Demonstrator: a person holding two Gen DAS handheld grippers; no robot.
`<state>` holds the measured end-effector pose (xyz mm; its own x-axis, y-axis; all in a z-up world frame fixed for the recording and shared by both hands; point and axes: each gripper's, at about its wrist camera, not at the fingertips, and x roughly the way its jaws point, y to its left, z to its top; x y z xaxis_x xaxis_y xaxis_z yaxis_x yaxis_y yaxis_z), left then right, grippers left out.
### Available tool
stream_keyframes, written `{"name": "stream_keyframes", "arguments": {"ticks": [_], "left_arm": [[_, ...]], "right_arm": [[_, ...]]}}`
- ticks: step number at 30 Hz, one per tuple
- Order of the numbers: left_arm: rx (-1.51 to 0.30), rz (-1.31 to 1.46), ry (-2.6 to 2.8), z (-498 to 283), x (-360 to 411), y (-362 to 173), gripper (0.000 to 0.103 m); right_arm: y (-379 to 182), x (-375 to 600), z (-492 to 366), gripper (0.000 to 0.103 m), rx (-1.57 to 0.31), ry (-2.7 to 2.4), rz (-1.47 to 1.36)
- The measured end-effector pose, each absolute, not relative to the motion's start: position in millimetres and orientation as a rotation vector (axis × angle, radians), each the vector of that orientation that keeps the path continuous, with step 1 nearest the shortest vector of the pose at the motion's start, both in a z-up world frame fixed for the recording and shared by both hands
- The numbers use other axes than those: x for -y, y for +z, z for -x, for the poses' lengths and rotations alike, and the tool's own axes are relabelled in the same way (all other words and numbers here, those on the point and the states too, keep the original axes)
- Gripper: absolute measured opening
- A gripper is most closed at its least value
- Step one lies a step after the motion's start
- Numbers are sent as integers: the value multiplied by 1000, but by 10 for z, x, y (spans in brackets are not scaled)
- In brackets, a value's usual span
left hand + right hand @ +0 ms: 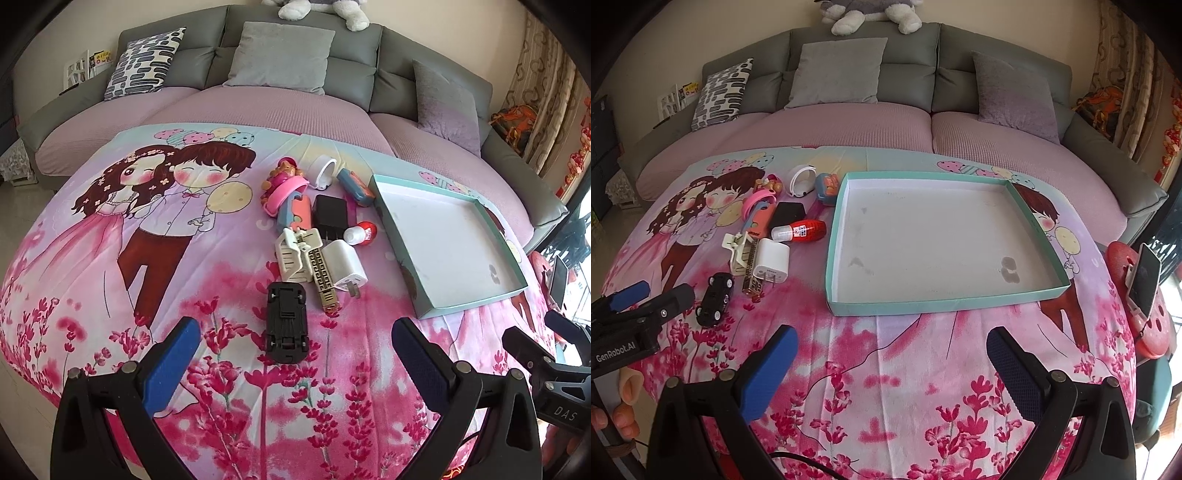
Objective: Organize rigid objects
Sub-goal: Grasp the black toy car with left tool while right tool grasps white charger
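Observation:
A teal box lid [399, 214] [836, 236], white inside and holding nothing, lies on the pink cartoon blanket. Left of it lies a pile of small objects: an upturned black toy car [287, 323] [714, 298], a white charger [347, 266] [772, 260], a cream hair clip [293, 253], a gold bar [325, 282], a red-and-white bottle [364, 232] [801, 230], a black adapter [330, 216], a pink toy [284, 182] and a white ring [325, 170]. My left gripper [295, 341] is open, just short of the car. My right gripper [892, 354] is open and empty before the lid.
A grey sofa [295, 48] with cushions runs along the back. A phone [1145, 277] on a red stand sits off the blanket's right edge. The right gripper shows at the right edge of the left wrist view [546, 347]. The left gripper shows at the left edge of the right wrist view [639, 306].

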<state>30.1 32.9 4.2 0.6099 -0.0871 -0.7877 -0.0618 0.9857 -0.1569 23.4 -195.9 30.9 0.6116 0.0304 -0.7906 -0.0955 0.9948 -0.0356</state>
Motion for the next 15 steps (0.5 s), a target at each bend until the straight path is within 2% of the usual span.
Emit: {"name": "stream_keyframes", "arguments": {"ticks": [12,14,15], "left_arm": [[-1027,126,20,-616,-398,-419,102],[-1036,117,17,-657,-377,-488,95],[-1044,115,11,-678,-368,-516,85]], "right_arm": [[107,1603,-565,103,-959,165,75],[85,1531,-612,103,-958,183,95],[76,1491,-633,103,-957,194,106]]}}
